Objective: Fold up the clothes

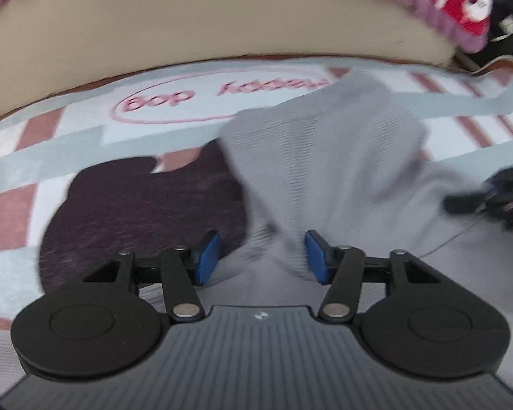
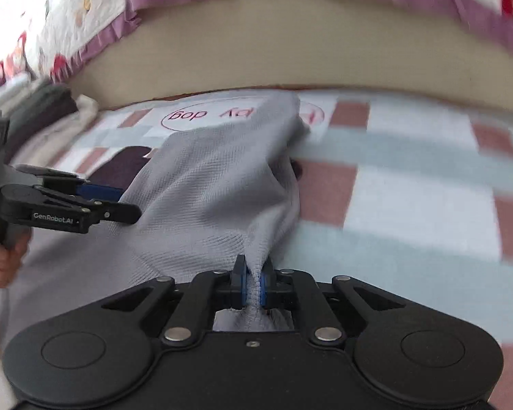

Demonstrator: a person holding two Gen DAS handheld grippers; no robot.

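A grey knit garment (image 1: 328, 157) lies on a patterned rug (image 1: 68, 143), bunched and drawn toward the grippers; it also shows in the right wrist view (image 2: 215, 184). My left gripper (image 1: 262, 256) is open, its blue pads (image 1: 208, 256) on either side of a raised fold of the cloth. In the right wrist view the left gripper (image 2: 116, 201) sits at the garment's left edge. My right gripper (image 2: 254, 287) is shut on a pinched ridge of the grey garment. The right gripper's black tip shows at the right of the left wrist view (image 1: 489, 198).
A beige bed base (image 1: 222, 20) with a purple-frilled quilt (image 2: 126, 24) runs along the rug's far side. A dark purple patch of the rug (image 1: 136, 205) lies left of the garment. Folded dark and pale clothes (image 2: 48, 109) sit at the far left.
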